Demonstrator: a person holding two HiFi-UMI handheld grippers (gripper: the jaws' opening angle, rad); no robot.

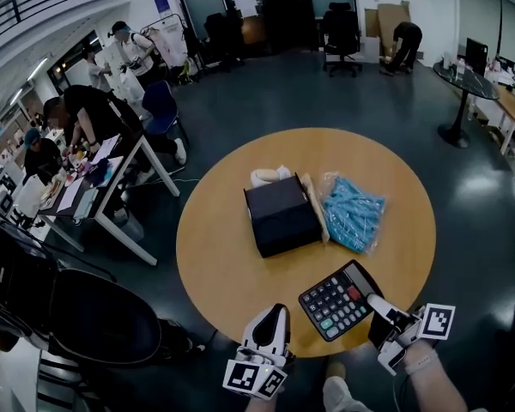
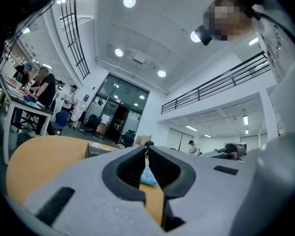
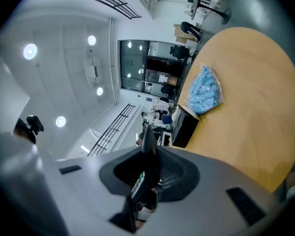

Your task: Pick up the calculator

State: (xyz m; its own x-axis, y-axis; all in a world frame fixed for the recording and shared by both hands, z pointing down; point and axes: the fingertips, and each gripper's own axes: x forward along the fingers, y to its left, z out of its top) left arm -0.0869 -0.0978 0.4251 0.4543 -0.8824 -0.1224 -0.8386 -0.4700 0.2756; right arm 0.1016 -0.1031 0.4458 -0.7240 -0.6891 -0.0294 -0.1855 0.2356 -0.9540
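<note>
My right gripper [image 1: 379, 305] has its jaws clamped on the calculator [image 1: 337, 300]. I hold it by its near right end, and the rest of the body reaches out over the near edge of the round worktop [image 1: 223, 264]. In the right gripper view the calculator [image 3: 142, 175] shows edge-on as a thin dark slab between my pads, with only a short strip of it inside the grip. I cannot tell whether its far end touches the wood.

My left gripper [image 1: 275, 312] hangs just left of it with the jaws drawn together and nothing between them [image 2: 147, 154].

I judge the calculator to be light and stiff, a flat plastic shell that will not sag. The casing looks smooth, though, so with such a short bite at one end it may pivot or slide under its own overhang. The keys and the display are the weak parts, and I would rather press on the plain rim than on them. A hold nearer the middle of a long side would balance it better. As it is, I should keep it level and well apart from the black box [image 1: 281, 215] and the blue bag [image 1: 354, 213].
</note>
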